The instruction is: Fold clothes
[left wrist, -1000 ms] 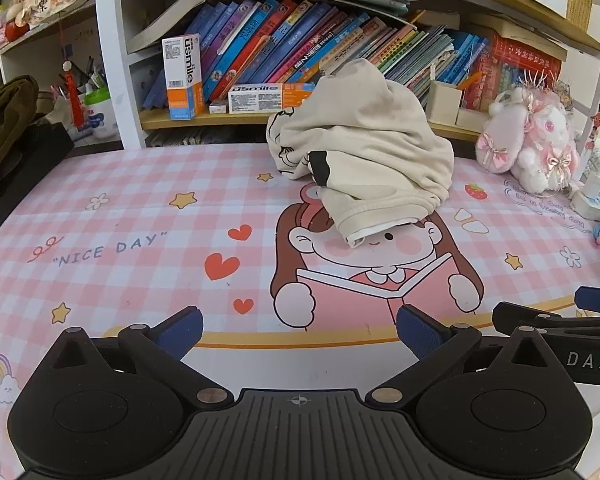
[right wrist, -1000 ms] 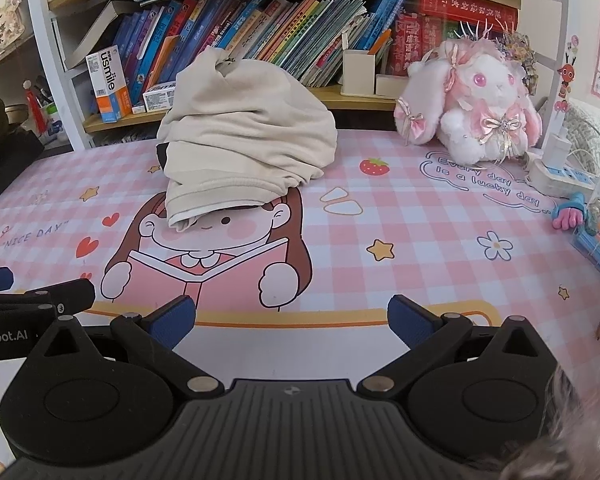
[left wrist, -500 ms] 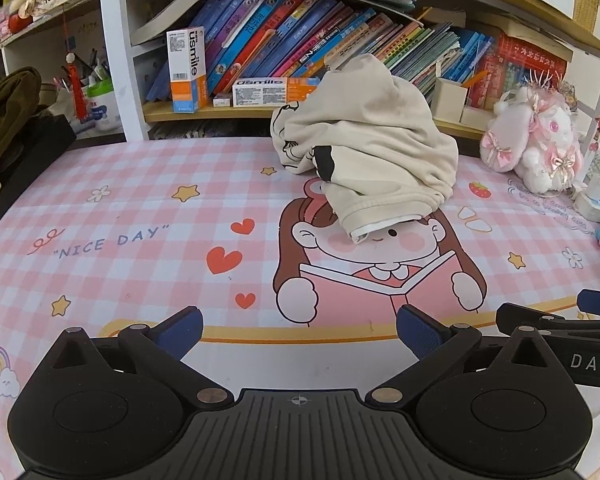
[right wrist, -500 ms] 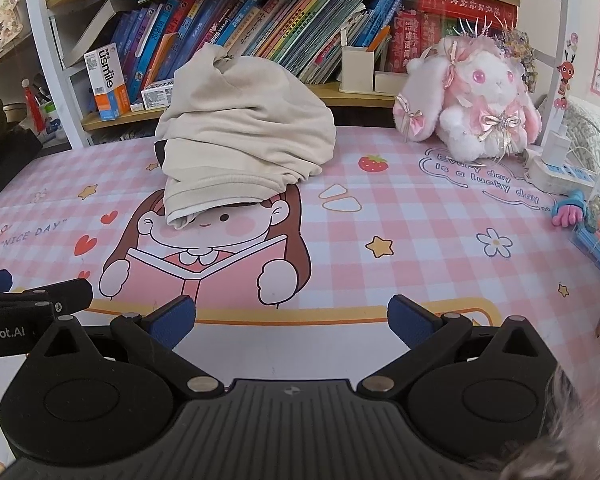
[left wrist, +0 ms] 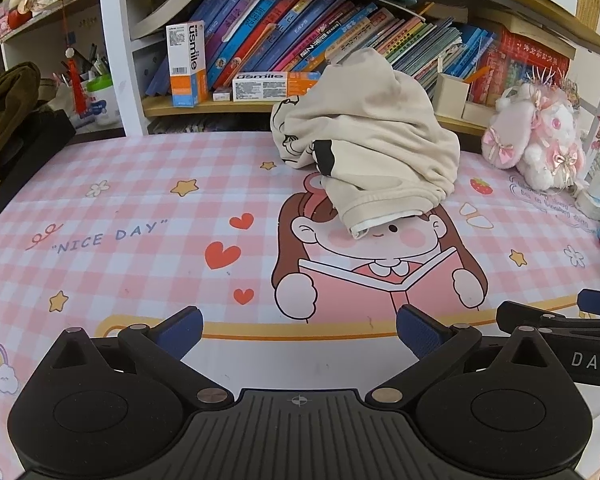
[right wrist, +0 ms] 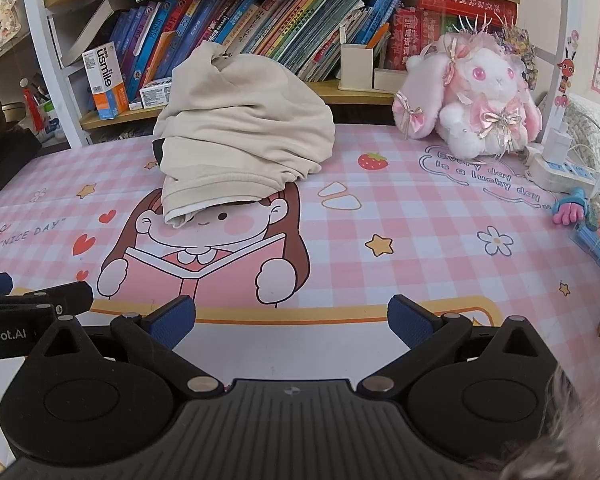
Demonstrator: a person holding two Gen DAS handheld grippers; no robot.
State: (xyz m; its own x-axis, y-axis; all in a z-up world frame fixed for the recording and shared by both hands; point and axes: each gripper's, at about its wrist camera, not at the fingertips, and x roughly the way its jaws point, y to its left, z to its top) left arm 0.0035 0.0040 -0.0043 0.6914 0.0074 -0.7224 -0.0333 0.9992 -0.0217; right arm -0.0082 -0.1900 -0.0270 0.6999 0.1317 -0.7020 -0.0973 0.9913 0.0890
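A beige garment (left wrist: 374, 144) (right wrist: 240, 136) lies crumpled in a tall heap at the back middle of the pink checked mat (left wrist: 140, 208) (right wrist: 420, 220), its ribbed hem drooping over the printed cartoon girl. My left gripper (left wrist: 299, 330) hovers open near the mat's front edge, well short of the heap, nothing between its blue pads. My right gripper (right wrist: 291, 320) is also open and empty, beside the left one at the front. Each gripper's side shows at the edge of the other's view.
A bookshelf (left wrist: 300, 40) full of books stands right behind the garment. A pink plush rabbit (right wrist: 476, 96) sits at the back right, with a power strip (right wrist: 560, 168) and small toys (right wrist: 572, 208) along the right edge. A dark bag (left wrist: 8, 120) rests at the left.
Both grippers have crept slightly forward toward the heap, so it sits a little nearer and lower in view. The garment itself has not moved; both stay open.
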